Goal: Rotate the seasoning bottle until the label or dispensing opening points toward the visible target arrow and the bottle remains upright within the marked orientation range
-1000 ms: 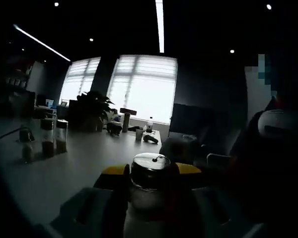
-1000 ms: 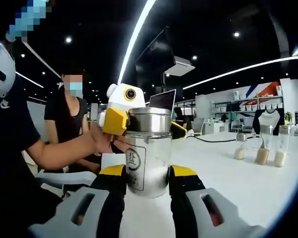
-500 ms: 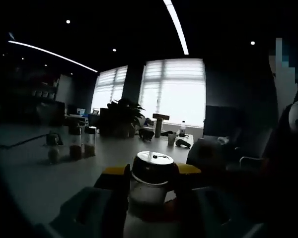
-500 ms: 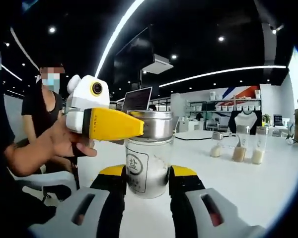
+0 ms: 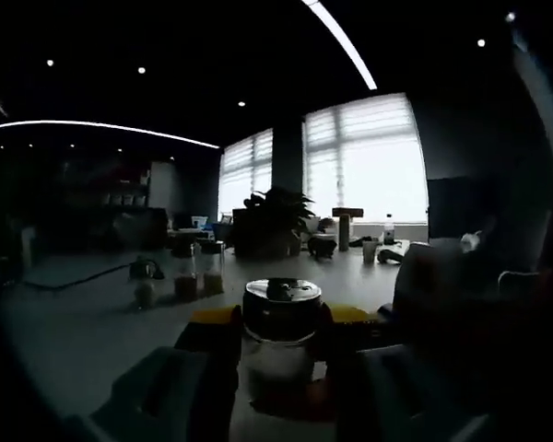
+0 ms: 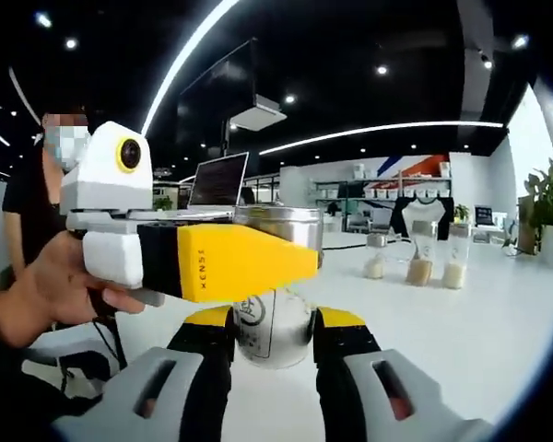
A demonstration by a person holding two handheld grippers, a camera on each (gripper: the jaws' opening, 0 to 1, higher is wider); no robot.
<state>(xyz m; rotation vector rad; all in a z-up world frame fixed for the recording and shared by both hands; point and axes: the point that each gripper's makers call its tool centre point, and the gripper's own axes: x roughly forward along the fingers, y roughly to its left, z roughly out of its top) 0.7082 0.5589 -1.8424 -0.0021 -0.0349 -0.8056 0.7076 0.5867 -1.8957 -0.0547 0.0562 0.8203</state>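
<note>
The seasoning bottle point(image 6: 278, 324) is a glass jar with a steel lid point(image 6: 290, 219), standing upright on the white table point(image 6: 461, 322). Its white label point(image 6: 250, 311) faces left of the camera and is partly covered. My right gripper point(image 6: 275, 337) is shut on the jar's lower body, a yellow-tipped jaw on each side. My left gripper point(image 6: 300, 253) reaches in from the left, its yellow jaw lying across the lid. In the left gripper view the lid point(image 5: 282, 302) sits between the left gripper's point(image 5: 282, 319) jaws, which are shut on it.
Three small filled bottles point(image 6: 415, 262) stand farther back on the table, also seen as dim bottles point(image 5: 184, 281). A person's hand point(image 6: 41, 290) holds the left gripper. An open laptop point(image 6: 217, 180) sits behind, and a plant point(image 6: 548, 198) is at the right edge.
The left gripper has swung round the lid, from behind-left of the jar to across its front. Both views panned, and the label now faces further left, half hidden.
</note>
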